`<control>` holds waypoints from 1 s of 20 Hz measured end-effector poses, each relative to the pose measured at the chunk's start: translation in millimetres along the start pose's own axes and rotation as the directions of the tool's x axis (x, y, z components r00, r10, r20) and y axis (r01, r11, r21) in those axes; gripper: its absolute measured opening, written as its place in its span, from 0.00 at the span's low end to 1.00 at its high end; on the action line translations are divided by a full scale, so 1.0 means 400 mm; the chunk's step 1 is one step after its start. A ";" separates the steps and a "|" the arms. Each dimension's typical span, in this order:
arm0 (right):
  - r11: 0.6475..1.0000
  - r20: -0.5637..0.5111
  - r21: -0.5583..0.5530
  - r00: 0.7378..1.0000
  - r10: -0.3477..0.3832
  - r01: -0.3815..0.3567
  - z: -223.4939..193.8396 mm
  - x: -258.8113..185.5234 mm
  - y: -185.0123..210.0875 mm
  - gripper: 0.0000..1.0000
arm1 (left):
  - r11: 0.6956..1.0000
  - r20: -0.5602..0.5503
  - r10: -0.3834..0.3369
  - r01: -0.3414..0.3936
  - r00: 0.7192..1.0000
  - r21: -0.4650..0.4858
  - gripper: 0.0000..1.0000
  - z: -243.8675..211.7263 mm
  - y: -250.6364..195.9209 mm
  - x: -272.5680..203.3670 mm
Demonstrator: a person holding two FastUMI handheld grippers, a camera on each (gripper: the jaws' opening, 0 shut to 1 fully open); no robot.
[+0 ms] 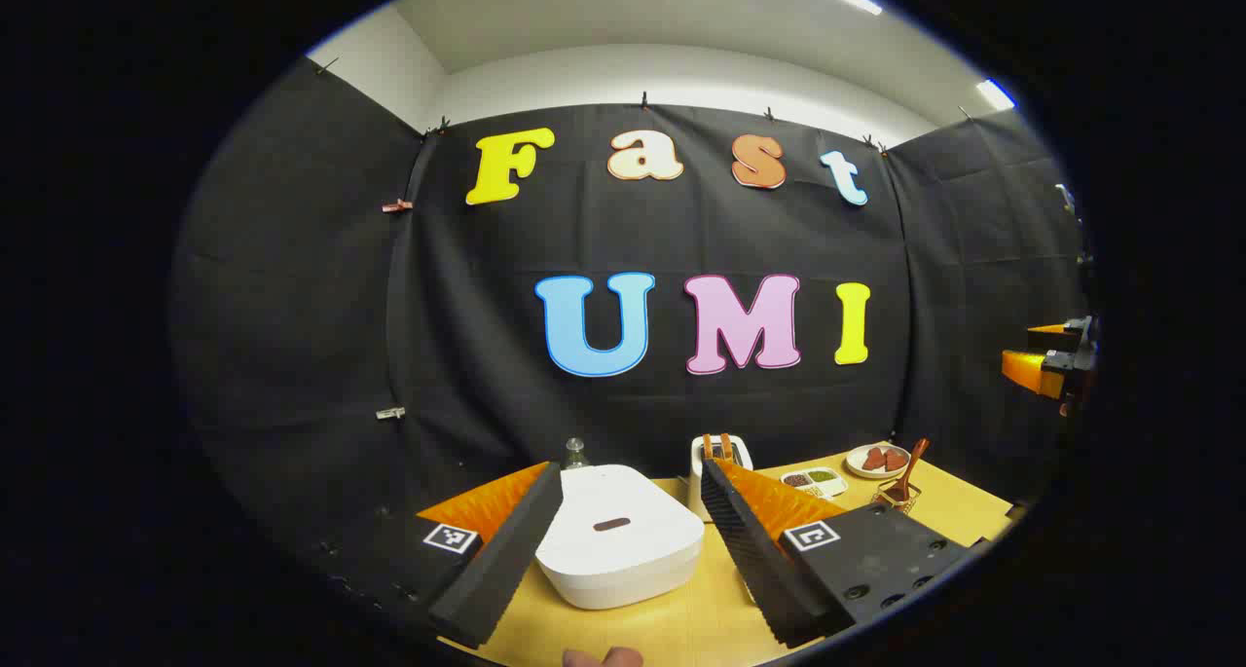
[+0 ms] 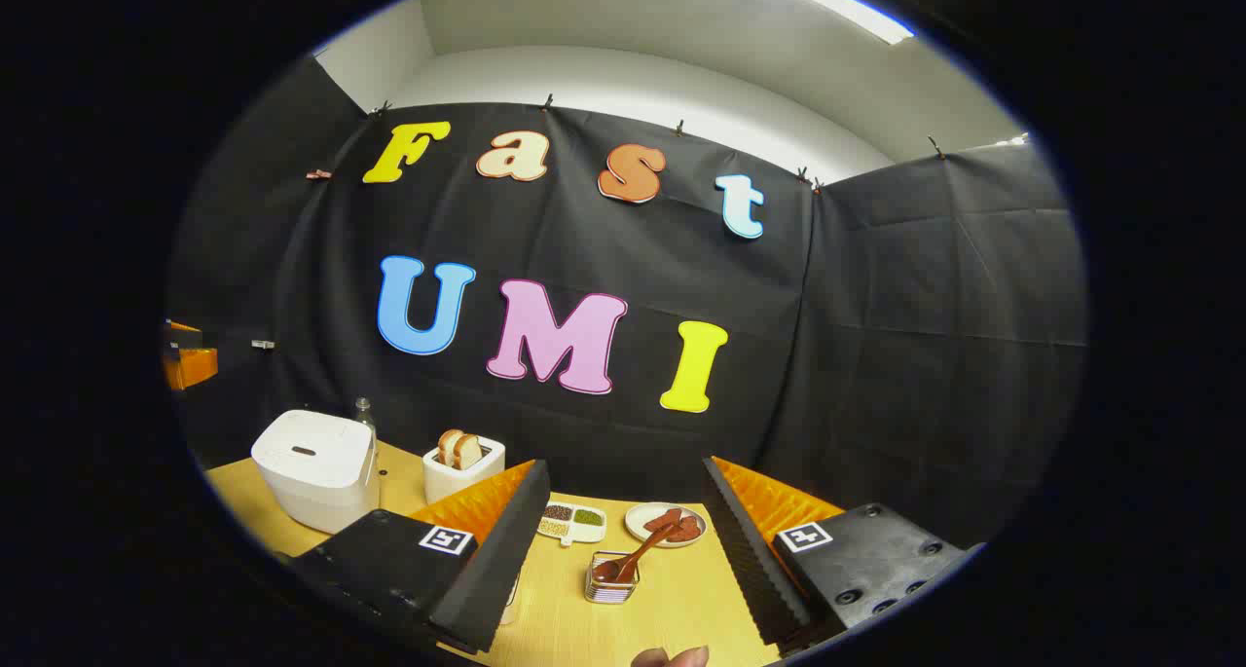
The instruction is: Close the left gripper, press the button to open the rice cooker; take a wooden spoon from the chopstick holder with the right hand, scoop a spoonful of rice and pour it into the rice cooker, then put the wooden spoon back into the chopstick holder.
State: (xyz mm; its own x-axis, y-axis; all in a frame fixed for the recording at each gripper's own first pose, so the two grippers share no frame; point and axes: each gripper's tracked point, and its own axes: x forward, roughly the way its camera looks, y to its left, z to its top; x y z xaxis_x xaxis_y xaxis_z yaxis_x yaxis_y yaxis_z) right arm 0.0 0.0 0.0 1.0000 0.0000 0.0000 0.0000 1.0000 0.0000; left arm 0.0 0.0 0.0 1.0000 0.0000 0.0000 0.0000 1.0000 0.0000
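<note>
Sitting between the wide-open fingers of the left gripper (image 1: 631,550), the white rice cooker (image 1: 619,547) is the biggest thing on the wooden table (image 1: 681,628). Its lid is down, and the dark button (image 1: 611,524) on top faces up. This gripper holds nothing. I think it is lined up with the cooker so it can close and then push that button.

The right gripper (image 2: 623,560) is wide open too, with nothing in it. Just ahead, between its fingers, stands the little chopstick holder (image 2: 610,583). The wooden spoon (image 2: 635,556) leans in it with its handle poking up, so it looks easy to grab.

Farther ahead are a small toaster (image 2: 463,467) with bread, a plate (image 2: 665,525), and a little dish of grains (image 2: 572,522). Scooping has not begun.
</note>
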 end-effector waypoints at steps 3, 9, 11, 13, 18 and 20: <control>1.000 0.021 -0.026 1.000 -0.001 0.001 0.021 -0.003 0.008 0.97 | 1.000 0.010 -0.005 0.005 1.000 -0.007 0.98 0.011 -0.005 0.001; 0.999 0.030 -0.032 1.000 0.006 -0.005 0.041 0.008 0.029 0.97 | 1.000 0.019 0.004 -0.004 1.000 -0.005 0.98 0.021 0.016 -0.006; 1.000 0.027 -0.027 1.000 0.007 -0.006 0.040 0.010 0.036 0.97 | 1.000 0.010 0.010 -0.010 1.000 -0.003 0.98 0.012 0.025 -0.006; 0.999 0.029 -0.034 1.000 0.001 0.000 0.041 0.011 0.034 0.97 | 1.000 0.009 0.013 -0.013 1.000 -0.007 0.98 0.012 0.029 -0.009; 0.999 0.030 -0.038 1.000 -0.001 0.002 0.041 0.011 0.037 0.97 | 1.000 0.010 0.015 -0.014 1.000 -0.006 0.98 0.012 0.032 -0.007; 0.999 0.027 -0.044 1.000 -0.003 0.004 0.039 0.008 0.034 0.97 | 1.000 0.010 0.009 -0.009 1.000 -0.004 0.98 0.013 0.029 -0.006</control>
State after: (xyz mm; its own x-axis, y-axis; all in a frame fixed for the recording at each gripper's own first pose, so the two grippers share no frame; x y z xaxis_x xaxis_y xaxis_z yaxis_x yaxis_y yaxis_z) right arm 3.3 13.7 15.8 0.9996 -0.0030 0.0274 0.0042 0.9990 -0.0435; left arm -2.4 11.8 5.3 0.9999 0.0092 0.0099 -0.0091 1.0000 -0.0037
